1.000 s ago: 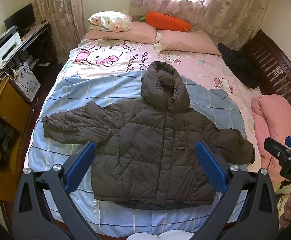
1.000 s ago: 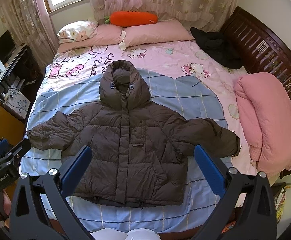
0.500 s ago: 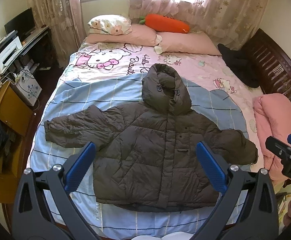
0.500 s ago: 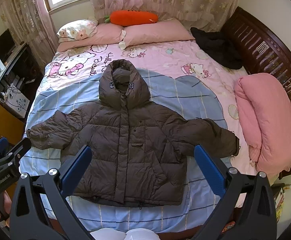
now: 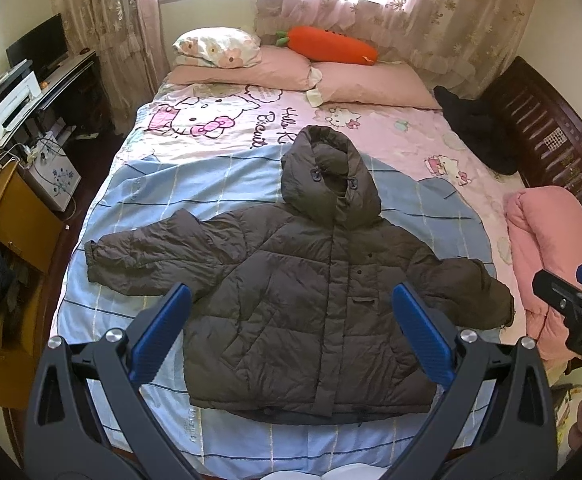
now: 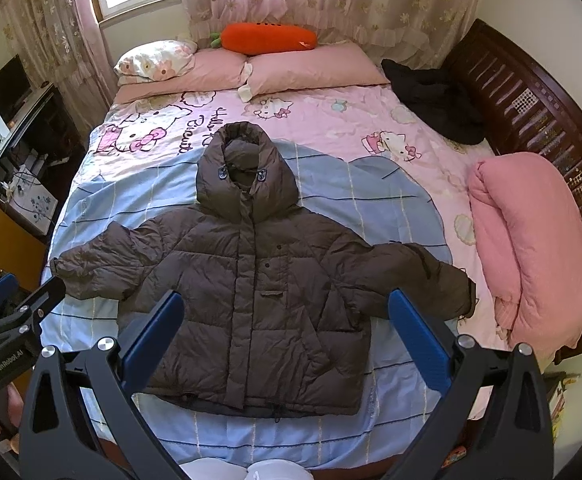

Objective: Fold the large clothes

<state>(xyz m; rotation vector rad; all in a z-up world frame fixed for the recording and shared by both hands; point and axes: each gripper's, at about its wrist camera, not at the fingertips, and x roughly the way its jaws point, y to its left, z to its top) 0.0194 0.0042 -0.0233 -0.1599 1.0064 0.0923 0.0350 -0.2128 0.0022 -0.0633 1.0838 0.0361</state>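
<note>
- The puffer jacket (image 5: 311, 300) lies flat, front up, on the bed (image 5: 211, 184) — hood at 12 o'clock, hem nearest, sleeves toward 9 and 3.
- Left gripper (image 5: 291, 332) and right gripper (image 6: 283, 332) both hover above the hem, fingers spread wide, holding nothing.
- Judged: each sleeve falls to its own-side gripper.

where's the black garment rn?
In both wrist views the black garment lies bunched at the far right of the bed, against the dark wooden frame, just right of the pink pillows and beyond the rolled pink quilt.
</note>
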